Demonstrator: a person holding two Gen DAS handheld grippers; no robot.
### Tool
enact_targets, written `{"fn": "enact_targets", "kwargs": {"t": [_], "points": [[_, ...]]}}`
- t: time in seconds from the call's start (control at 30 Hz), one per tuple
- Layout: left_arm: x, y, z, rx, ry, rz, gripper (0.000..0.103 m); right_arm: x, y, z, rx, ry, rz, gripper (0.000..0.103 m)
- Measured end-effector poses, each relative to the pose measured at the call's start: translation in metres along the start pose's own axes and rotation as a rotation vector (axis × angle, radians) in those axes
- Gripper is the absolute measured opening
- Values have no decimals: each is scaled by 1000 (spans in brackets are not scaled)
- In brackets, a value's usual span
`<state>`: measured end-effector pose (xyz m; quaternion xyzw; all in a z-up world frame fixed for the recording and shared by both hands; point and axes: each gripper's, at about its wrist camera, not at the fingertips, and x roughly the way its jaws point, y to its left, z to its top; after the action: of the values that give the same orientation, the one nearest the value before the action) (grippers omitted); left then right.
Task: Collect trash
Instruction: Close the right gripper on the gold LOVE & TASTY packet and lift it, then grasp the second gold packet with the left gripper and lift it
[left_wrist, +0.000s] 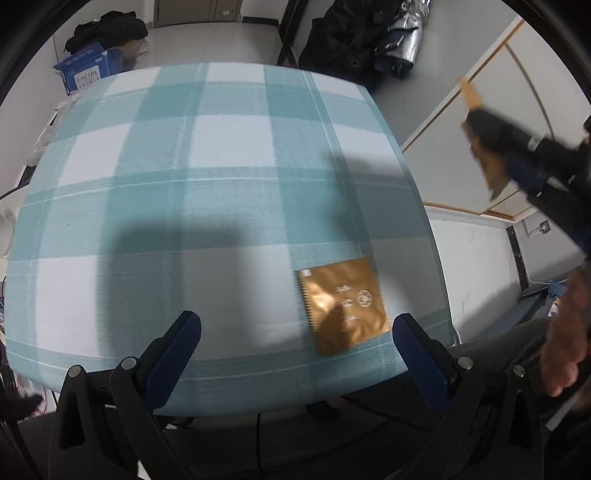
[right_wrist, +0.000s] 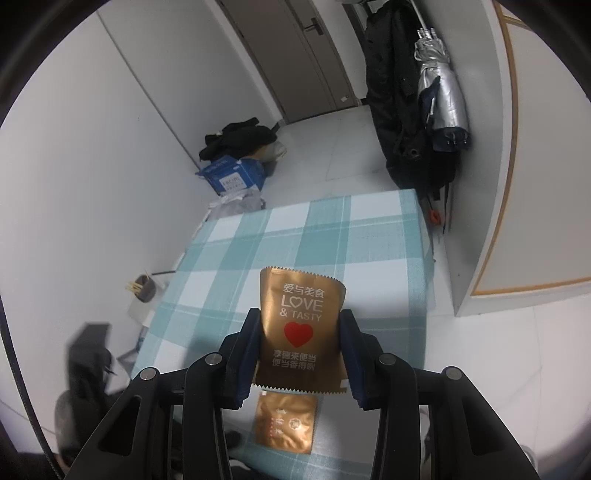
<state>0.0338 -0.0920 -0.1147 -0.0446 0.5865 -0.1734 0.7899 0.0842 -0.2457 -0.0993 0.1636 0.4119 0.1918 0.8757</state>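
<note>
Right gripper (right_wrist: 300, 345), right wrist view: jaws narrowed onto a gold sachet (right_wrist: 302, 328) — pads pressing its two side edges, the packet upright and bowed, raised clear above the tabletop (right_wrist: 332, 240). A second gold packet (right_wrist: 285, 422) lies flat on the checked cloth directly below it, near the bottom edge of the frame.

Left gripper (left_wrist: 297, 334), left wrist view: jaws wide apart, nothing between them, poised over the near edge of the tabletop (left_wrist: 184, 166). The flat packet (left_wrist: 345, 304) lies at lower right — just inside the right finger, close to the tabletop's right edge. The rest of the cloth is bare. The right gripper (left_wrist: 491, 147) with its sachet appears blurred at upper right, beyond that edge.
</note>
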Motion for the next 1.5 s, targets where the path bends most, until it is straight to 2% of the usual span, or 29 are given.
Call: {"fn": "enact_targets", "kwargs": {"t": [0.1, 0.3, 0.4, 0.57, 0.6, 0.67, 0.73, 0.77, 0.87, 0.93, 1.2, 1.27, 1.3, 1.4, 1.5], "points": [[11, -12, 1, 12, 14, 1, 102, -7, -6, 4, 13, -22, -3, 40], [30, -24, 2, 18, 47, 58, 102, -19, -16, 5, 48, -47, -3, 40], [38, -34, 0, 56, 55, 132, 102, -25, -15, 5, 45, -65, 2, 40], [43, -42, 2, 66, 48, 185, 101, -31, -20, 6, 64, -87, 3, 40], [45, -46, 2, 84, 53, 223, 99, -32, -21, 6, 68, -90, 1, 40], [43, -53, 2, 117, 32, 215, 86, -35, -23, 6, 73, -96, 5, 40], [40, -61, 2, 154, 28, 202, 66, -37, -25, 6, 77, -103, 7, 40], [40, -64, 2, 174, 35, 203, 66, -38, -26, 6, 79, -103, 9, 40], [39, -63, 6, 159, 40, 194, 54, -38, -27, 5, 87, -101, 16, 40], [40, -64, 8, 149, 42, 184, 38, -39, -27, 5, 84, -99, 18, 40], [36, -59, 1, 121, 39, 155, 23, -39, -27, 5, 92, -97, 27, 40], [36, -59, 1, 120, 34, 145, 15, -39, -27, 5, 94, -96, 28, 40], [35, -60, 1, 121, 30, 134, 6, -39, -27, 5, 93, -96, 27, 40], [32, -60, 3, 126, 18, 124, 2, -39, -27, 5, 96, -95, 30, 40], [30, -57, 6, 88, 3, 109, 1, -38, -28, 5, 98, -94, 32, 40]]}}
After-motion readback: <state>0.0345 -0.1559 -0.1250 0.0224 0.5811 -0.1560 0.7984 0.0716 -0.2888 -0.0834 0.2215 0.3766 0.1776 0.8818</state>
